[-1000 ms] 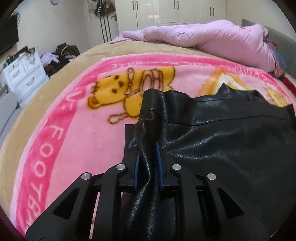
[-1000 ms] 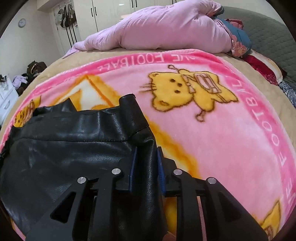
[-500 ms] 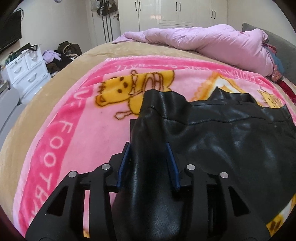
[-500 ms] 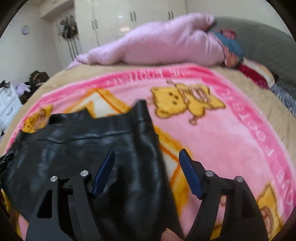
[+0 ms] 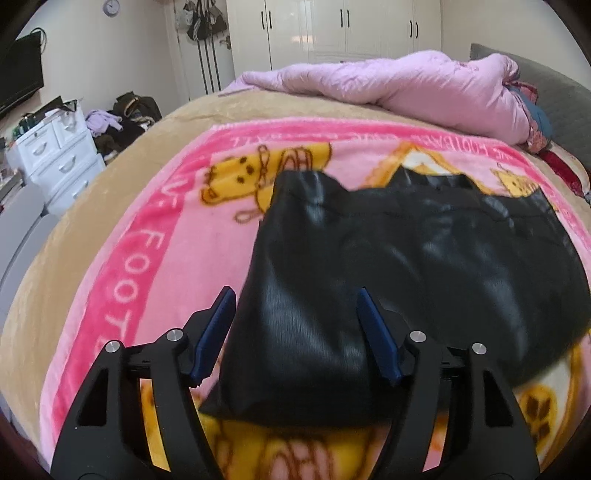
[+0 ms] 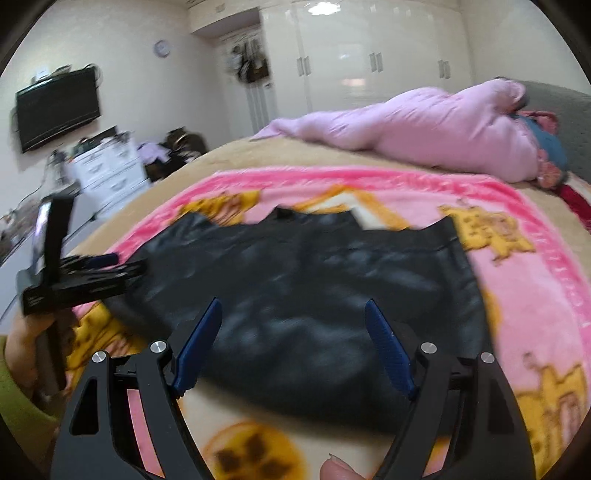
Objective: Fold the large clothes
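Your bed (image 5: 122, 192) fills both views, its tan cover topped by a pink cartoon blanket (image 5: 155, 258) with yellow bears and a hot-pink lettered border.

Your left gripper (image 5: 295, 317) has just been opening: its blue pads (image 5: 216, 325) stand apart, and the near left corner of the black leather-look garment (image 5: 388, 266) lies between them with a clear gap on either side, so nothing is pinched. The garment rests folded on the blanket, its near edge rounded over, its far edge jagged with two raised corners.

Your right gripper (image 6: 293, 332) has also just been opening, and its jaws are spread wide above the near edge of the same garment (image 6: 314, 280) without pressing on it. From this side you can see the whole dark piece lying flat across the middle of the blanket (image 6: 517, 295). At the left edge of this view, your left gripper (image 6: 107, 260) points in toward the garment's left end, held by your hand (image 6: 22, 347) in a green sleeve (image 6: 18, 413). A fingertip (image 6: 340, 470) shows at the bottom edge.

Farther out, a lilac duvet (image 5: 399, 85) is bunched along the far side of the bed against a grey headboard (image 5: 561, 99). Beyond that stand white wardrobes (image 5: 332, 29), a white drawer unit (image 5: 55, 151) and a wall television (image 6: 57, 107).
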